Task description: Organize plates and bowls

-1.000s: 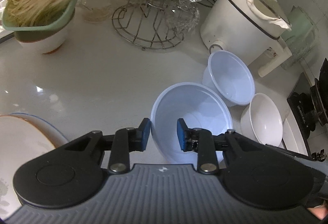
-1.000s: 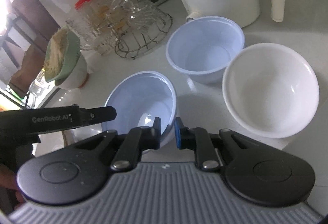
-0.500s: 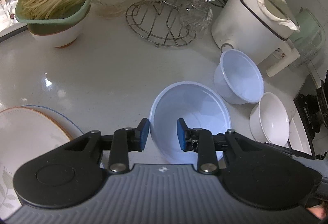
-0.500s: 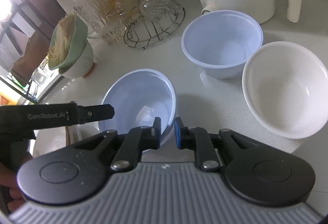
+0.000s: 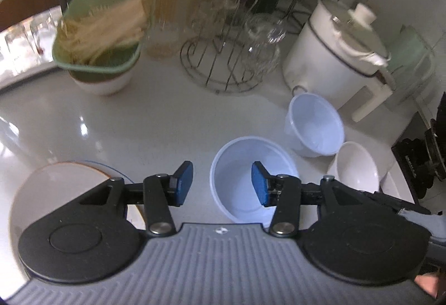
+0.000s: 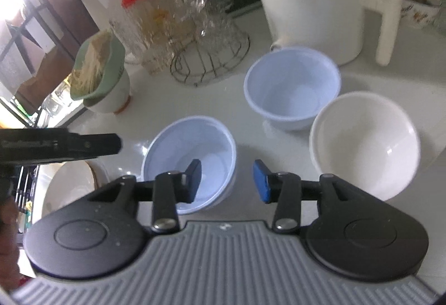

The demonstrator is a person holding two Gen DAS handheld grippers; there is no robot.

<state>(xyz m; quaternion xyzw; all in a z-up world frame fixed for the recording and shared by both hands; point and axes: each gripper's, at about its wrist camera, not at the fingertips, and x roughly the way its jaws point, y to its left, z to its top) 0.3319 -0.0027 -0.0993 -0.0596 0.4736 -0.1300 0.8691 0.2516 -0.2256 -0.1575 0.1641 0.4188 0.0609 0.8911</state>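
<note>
In the left wrist view, the left tongs point(image 5: 221, 183) are seen standing apart, their blue pads having just been opening; the near rim of the pale blue shallow plastic bowl point(image 5: 251, 187) is framed between them but is pressed by neither pad, where a second ago it was pinched. The bowl rests upright on the glossy white counter point(image 5: 139, 123), with a deeper pale blue bowl point(image 5: 315, 129) and a white ceramic bowl point(image 5: 358, 171) close behind it to the right, and a white plate with a brown rim point(image 5: 61, 182) at lower left. In the right wrist view, the right tongs point(image 6: 227, 180) are likewise seen parted, having just been opening from a closed position, with the bowl's right rim between the pads and untouched. The bowl is judged to have been set down and released by both tongs. Stacking of the three bowls is judged still outstanding.
</note>
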